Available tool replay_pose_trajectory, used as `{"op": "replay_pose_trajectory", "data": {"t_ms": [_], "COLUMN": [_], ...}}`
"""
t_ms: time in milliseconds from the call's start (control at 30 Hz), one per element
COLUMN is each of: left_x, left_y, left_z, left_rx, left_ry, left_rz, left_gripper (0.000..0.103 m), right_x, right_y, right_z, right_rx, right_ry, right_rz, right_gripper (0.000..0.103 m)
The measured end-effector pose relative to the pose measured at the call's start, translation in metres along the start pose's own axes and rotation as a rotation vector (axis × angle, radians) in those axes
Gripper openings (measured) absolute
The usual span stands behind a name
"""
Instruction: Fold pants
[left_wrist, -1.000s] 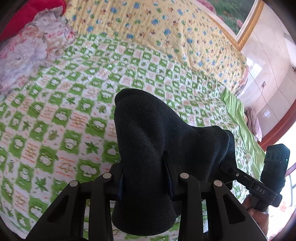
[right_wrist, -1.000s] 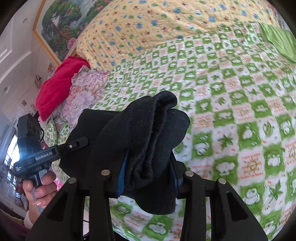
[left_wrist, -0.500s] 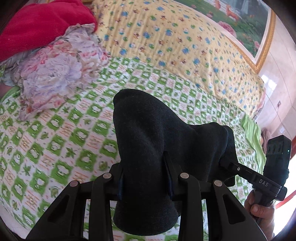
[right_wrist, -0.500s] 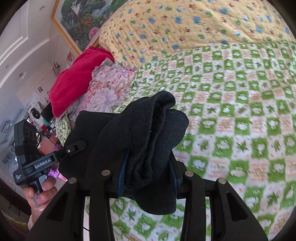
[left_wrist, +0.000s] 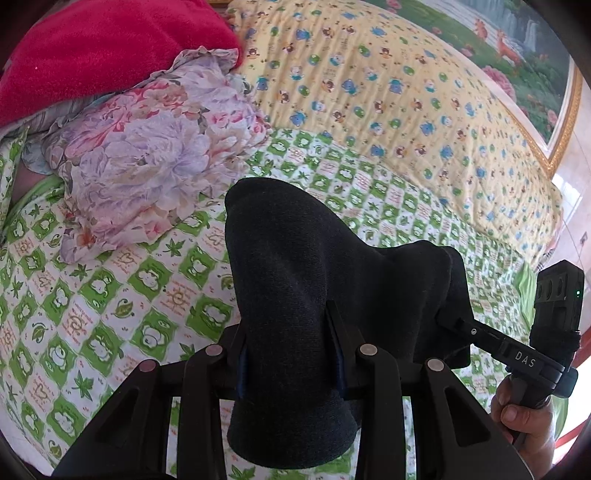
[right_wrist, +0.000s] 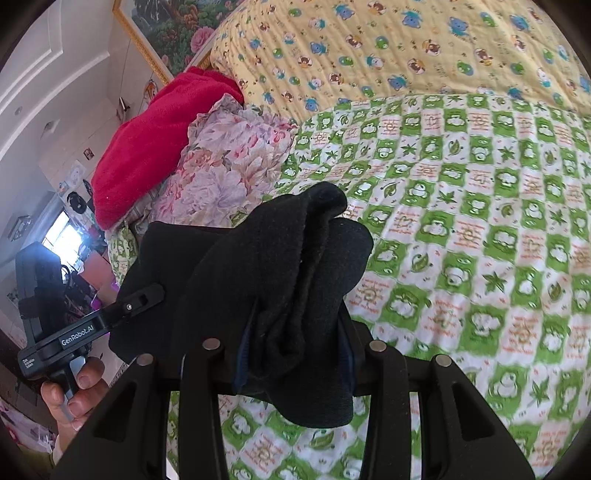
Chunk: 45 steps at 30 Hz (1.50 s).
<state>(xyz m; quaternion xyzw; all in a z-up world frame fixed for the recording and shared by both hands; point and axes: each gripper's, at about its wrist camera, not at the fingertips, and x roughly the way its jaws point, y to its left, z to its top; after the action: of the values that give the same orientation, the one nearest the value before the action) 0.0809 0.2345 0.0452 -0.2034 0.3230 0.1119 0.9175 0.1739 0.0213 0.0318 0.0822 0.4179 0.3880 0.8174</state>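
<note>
Bulging between both claws (clamped): black pants (left_wrist: 291, 295).

Black pants (left_wrist: 295, 288) — bunched, lifted above bed.

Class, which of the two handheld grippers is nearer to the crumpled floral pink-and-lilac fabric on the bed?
Left. The left gripper sits on the floral fabric's side; the right gripper is farther off, beyond the black pants.

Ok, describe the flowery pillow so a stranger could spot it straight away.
Start at the bed's green-and-white checked patterned sheet. At one end a soft pile lies beside the yellow cartoon-print quilt. The ruffled pink-and-lilac floral pillow lies there under the plain red fleece blanket, the only flower print.
</note>
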Motion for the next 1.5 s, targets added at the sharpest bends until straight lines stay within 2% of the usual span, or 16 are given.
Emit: {"op": "replay_pose_trajectory", "data": {"t_ms": [467,867,1100,1133,1200,1367,1500], "left_x": [0.041,0.070,0.081,0.082,0.081,0.074,0.062], "left_y": [0.009,0.026,0.042,0.044,0.045,0.043,0.039], "left_z": [0.027,0.016,0.004,0.003,0.001,-0.001,-0.003], "left_rx": [-0.027,-0.048,-0.075,-0.075,-0.067,-0.045,-0.026], "left_ry": [-0.008,0.044,0.074,0.075,0.066,0.063,0.041], "left_rz": [0.062,0.069,0.084,0.094,0.119,0.136,0.157], "left_gripper": [0.034,0.036,0.053,0.062,0.069,0.074,0.078], "right_x": [0.049,0.074,0.078,0.079,0.080,0.079,0.068], "right_y": [-0.012,-0.028,-0.042,-0.043,-0.049,-0.050,-0.041], "right_z": [0.035,0.028,0.023,0.022,0.021,0.023,0.022], "right_rx": [-0.027,-0.030,-0.029,-0.025,-0.011,0.014,0.006], "right_ry": [0.027,0.065,0.081,0.082,0.088,0.091,0.072], "right_rz": [-0.002,-0.008,-0.009,-0.008,-0.008,0.004,0.025], "right_gripper": [0.040,0.042,0.050,0.053,0.057,0.063,0.073]}}
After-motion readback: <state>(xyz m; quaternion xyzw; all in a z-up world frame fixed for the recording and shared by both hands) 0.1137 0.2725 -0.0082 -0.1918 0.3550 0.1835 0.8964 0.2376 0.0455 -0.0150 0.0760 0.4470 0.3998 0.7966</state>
